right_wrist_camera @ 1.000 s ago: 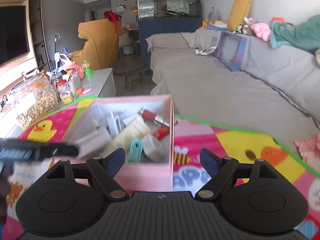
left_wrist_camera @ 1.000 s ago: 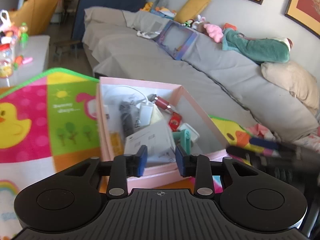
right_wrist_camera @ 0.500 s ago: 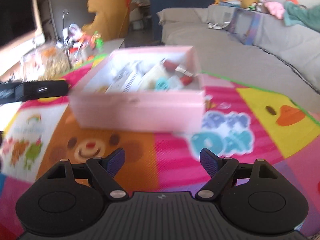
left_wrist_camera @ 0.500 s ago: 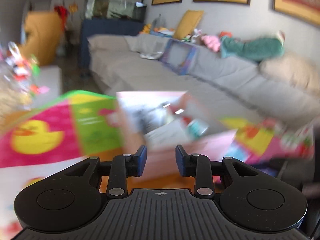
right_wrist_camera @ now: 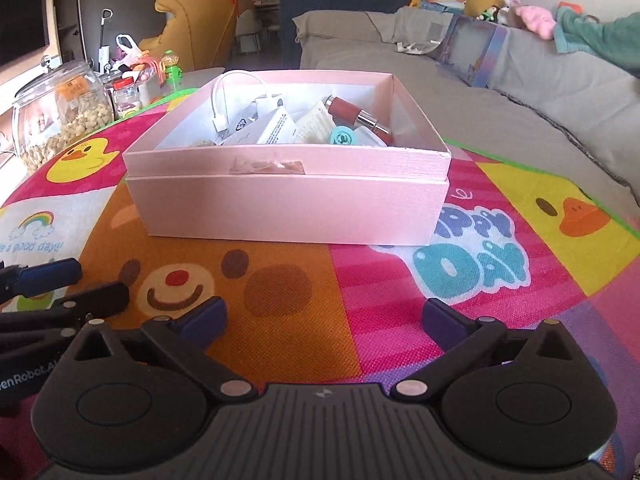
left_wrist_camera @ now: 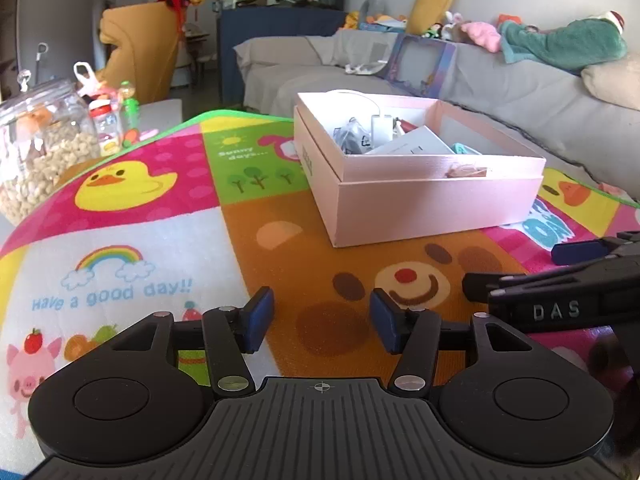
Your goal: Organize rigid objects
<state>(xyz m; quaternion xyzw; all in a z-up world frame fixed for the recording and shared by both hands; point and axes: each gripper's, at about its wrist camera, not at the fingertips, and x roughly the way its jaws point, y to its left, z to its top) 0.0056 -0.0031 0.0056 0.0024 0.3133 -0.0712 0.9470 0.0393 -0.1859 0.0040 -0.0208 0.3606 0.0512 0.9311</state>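
Spread across the low surface is a bright patchwork play mat (left_wrist_camera: 152, 208) printed with ducks, a rainbow and a bear face, and both grippers hover low over its orange bear panel. At the left gripper (left_wrist_camera: 322, 318) the blue-padded jaws stand moderately apart with nothing between them, only the mat showing through the gap. The right gripper (right_wrist_camera: 322, 318) has its jaws spread wide, likewise empty. Each tool shows at the edge of the other's view: the right one intrudes from the right side of the left wrist view, and the left one from the left side of the right wrist view, so the two sit side by side and near each other.

Just ahead of both, resting on the mat, is an open pink cardboard box (right_wrist_camera: 288, 208) seated in its slightly larger lid or base. Inside lie a white charging cable (right_wrist_camera: 224, 96), folded white paper leaflets (right_wrist_camera: 276, 128), a reddish-brown lipstick tube with a silver collar (right_wrist_camera: 356, 114) and a small teal round-ended object (right_wrist_camera: 342, 136). A patch of torn tape marks the near wall.

Off the mat's left edge stands a large clear glass jar filled with nuts (left_wrist_camera: 40, 148), with smaller bottles beside it. Beyond the box runs a long grey-covered sofa (left_wrist_camera: 500, 92) strewn with cushions and soft toys, and a mustard-yellow armchair (left_wrist_camera: 140, 48) stands farther back.
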